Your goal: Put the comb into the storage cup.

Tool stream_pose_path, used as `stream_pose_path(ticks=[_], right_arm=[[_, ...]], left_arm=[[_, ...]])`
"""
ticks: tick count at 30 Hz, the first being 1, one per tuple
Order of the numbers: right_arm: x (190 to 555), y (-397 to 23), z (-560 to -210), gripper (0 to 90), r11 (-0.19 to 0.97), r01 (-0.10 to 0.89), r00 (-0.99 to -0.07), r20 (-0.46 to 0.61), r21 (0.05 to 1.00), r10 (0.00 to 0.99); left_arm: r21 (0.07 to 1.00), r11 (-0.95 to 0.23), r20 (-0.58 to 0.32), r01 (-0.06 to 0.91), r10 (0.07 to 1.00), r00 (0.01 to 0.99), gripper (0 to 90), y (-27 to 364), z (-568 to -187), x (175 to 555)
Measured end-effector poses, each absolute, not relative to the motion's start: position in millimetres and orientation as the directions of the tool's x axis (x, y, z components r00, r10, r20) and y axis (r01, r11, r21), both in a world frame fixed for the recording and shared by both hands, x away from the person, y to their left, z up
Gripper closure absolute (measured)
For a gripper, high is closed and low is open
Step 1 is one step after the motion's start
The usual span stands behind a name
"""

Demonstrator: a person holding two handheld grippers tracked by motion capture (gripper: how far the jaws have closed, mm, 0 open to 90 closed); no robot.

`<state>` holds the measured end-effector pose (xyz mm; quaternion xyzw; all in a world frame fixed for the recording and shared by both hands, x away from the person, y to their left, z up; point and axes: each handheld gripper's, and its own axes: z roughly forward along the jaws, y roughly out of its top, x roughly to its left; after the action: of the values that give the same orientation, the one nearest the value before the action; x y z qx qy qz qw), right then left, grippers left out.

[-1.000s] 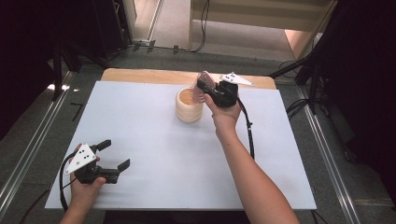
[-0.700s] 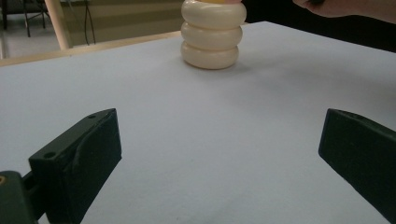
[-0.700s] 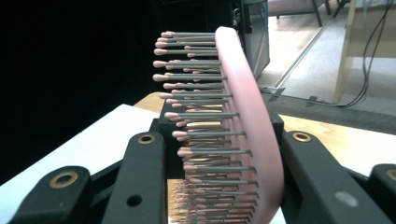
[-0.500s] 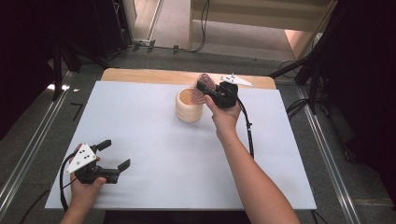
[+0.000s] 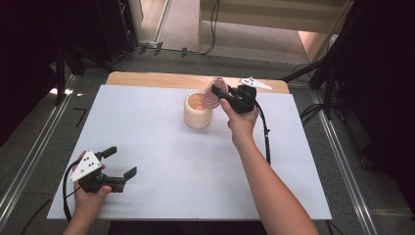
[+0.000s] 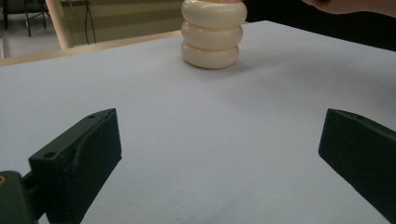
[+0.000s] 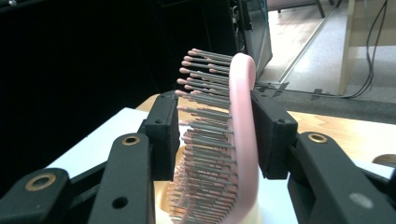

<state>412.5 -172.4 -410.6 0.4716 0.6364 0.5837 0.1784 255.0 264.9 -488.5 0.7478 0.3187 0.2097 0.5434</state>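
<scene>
Pink hairbrush (image 7: 236,140) standing in cream ribbed holder (image 5: 198,110), right tongs (image 7: 217,135) just loosening around it, left tongs (image 5: 120,164) open over tabletop (image 5: 161,147).

Cream ringed holder (image 6: 212,33) beyond gaping gripper (image 6: 219,154)

White counter (image 5: 161,147) bare across middle and front: wide passage. Only obstacle: cream ringed holder (image 5: 198,111) near far edge, pink hairbrush (image 5: 214,93) standing in it, right gripper (image 5: 221,94) and forearm alongside. Left gripper (image 5: 120,164) sits front-left, well apart from holder.
</scene>
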Motion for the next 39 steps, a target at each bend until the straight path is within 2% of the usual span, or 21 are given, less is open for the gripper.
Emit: stream_pose_path(ticks=[16,19,20,21,27,28,29,34,39], right_arm=[[406.4,-187.0,-415.1,49.0,-0.131,0.388,-0.484,0.322,0.913,0.814],[404.0,-188.9,-416.4,43.5,-0.131,0.379,-0.489,0.319,0.916,0.812],[401.9,-190.4,-416.6,37.3,-0.131,0.369,-0.492,0.313,0.92,0.812],[401.9,-190.4,-416.6,37.3,-0.131,0.369,-0.492,0.313,0.92,0.812],[395.4,-194.2,-413.7,23.4,-0.132,0.339,-0.53,0.305,0.932,0.791],[392.9,-194.5,-412.1,17.5,-0.12,0.328,-0.539,0.29,0.937,0.791],[392.9,-194.5,-412.1,17.5,-0.12,0.328,-0.539,0.29,0.937,0.791],[384.1,-191.2,-410.9,1.3,-0.041,0.296,-0.54,0.203,0.954,0.817],[376.4,-191.7,-412.0,0.0,-0.017,0.279,-0.572,0.18,0.96,0.801]], left_arm=[[0.946,-0.207,-0.032,0.249,0.704,0.709,0.0,264.5,-488.5,254.9],[0.946,-0.208,-0.033,0.25,0.704,0.71,0.0,264.5,-488.5,254.9],[0.946,-0.208,-0.033,0.25,0.704,0.709,0.0,264.4,-488.5,254.7],[0.946,-0.207,-0.033,0.249,0.704,0.71,0.0,264.3,-488.5,254.8],[0.946,-0.208,-0.032,0.249,0.703,0.71,0.0,264.3,-488.5,254.8],[0.946,-0.208,-0.032,0.249,0.703,0.71,0.0,264.3,-488.5,254.8],[0.946,-0.208,-0.032,0.249,0.703,0.71,0.0,264.3,-488.5,254.8],[0.945,-0.213,-0.029,0.25,0.704,0.71,0.0,264.2,-488.3,254.6],[0.945,-0.212,-0.03,0.25,0.704,0.71,0.0,264.1,-488.3,254.5]])
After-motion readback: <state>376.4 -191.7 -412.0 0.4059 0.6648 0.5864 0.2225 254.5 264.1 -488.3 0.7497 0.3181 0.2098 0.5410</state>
